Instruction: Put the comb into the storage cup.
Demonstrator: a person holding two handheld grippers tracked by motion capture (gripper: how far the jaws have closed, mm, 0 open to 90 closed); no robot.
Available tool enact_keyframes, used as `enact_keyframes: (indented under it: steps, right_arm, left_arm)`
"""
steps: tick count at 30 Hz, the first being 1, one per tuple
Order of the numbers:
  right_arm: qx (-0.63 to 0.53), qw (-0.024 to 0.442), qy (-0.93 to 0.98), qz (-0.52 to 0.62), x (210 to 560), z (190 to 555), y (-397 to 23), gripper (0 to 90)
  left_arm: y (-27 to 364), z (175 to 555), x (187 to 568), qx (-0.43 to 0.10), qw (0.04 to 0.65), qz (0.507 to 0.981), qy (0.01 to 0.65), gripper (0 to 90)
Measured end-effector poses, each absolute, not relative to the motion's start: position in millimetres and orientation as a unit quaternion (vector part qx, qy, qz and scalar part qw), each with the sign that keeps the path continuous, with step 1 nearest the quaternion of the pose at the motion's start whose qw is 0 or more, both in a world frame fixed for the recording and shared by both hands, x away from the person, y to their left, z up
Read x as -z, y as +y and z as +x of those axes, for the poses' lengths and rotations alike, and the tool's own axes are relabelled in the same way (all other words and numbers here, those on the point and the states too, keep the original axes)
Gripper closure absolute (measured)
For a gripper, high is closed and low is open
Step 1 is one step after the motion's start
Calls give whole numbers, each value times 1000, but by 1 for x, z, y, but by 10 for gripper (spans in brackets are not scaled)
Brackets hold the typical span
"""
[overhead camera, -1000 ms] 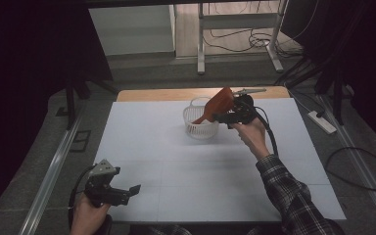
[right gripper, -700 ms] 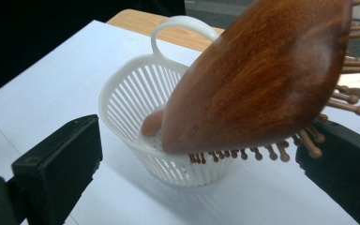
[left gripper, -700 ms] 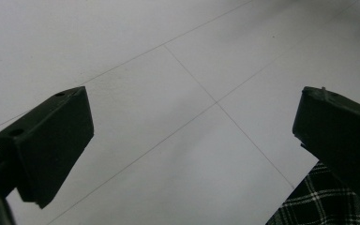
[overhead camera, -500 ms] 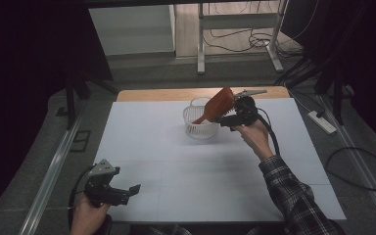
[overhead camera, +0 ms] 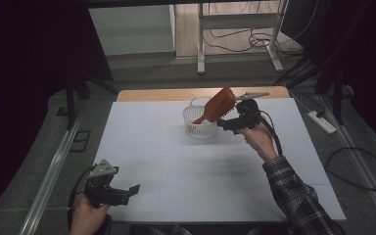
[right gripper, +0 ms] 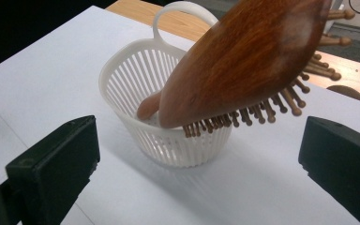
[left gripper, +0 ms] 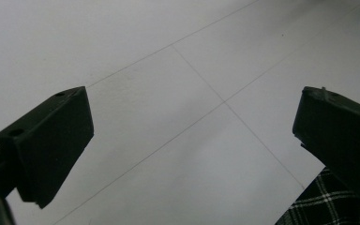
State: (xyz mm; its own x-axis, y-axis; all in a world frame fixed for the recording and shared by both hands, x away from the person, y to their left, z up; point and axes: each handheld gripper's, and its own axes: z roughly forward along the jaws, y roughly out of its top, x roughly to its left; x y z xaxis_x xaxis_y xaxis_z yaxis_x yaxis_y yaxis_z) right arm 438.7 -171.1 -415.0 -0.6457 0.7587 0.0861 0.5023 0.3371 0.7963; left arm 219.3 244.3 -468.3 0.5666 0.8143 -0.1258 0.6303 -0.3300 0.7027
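Note:
A brown wooden hairbrush (overhead camera: 220, 105) (right gripper: 243, 61) stands with its handle down inside a small white slatted basket (overhead camera: 197, 125) (right gripper: 168, 136). Its bristled head leans out over the rim to the right. My right gripper (overhead camera: 228, 123) (right gripper: 199, 145) is open just right of the basket, jaws wide apart on either side of it and touching neither basket nor brush. Near the front left of the white table sheet (overhead camera: 176, 166), my left gripper (overhead camera: 128, 191) (left gripper: 192, 126) is open over bare sheet.
A strip of bare wooden tabletop (overhead camera: 166, 94) runs behind the white sheet. A plaid sleeve (overhead camera: 298, 200) (left gripper: 318, 204) reaches in from the front right. Beyond the table are metal stand legs (overhead camera: 200, 44) and floor cables (overhead camera: 352, 166).
The right gripper has eased slightly back and down from the brush, which stays leaning in the basket. The left gripper has not moved.

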Motion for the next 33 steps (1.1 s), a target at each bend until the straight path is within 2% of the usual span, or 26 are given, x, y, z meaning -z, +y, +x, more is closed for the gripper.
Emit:
enact_keyframes:
  steps: [25, 33]
  right_arm:
    - [-397, 136, 830, 367, 421, 423, -173, 0]
    - [-408, 109, 828, 369, 423, 417, -176, 0]
  left_arm:
    - [245, 221, 469, -118, 367, 804, 452, 0]
    - [246, 221, 469, -117, 368, 804, 452, 0]
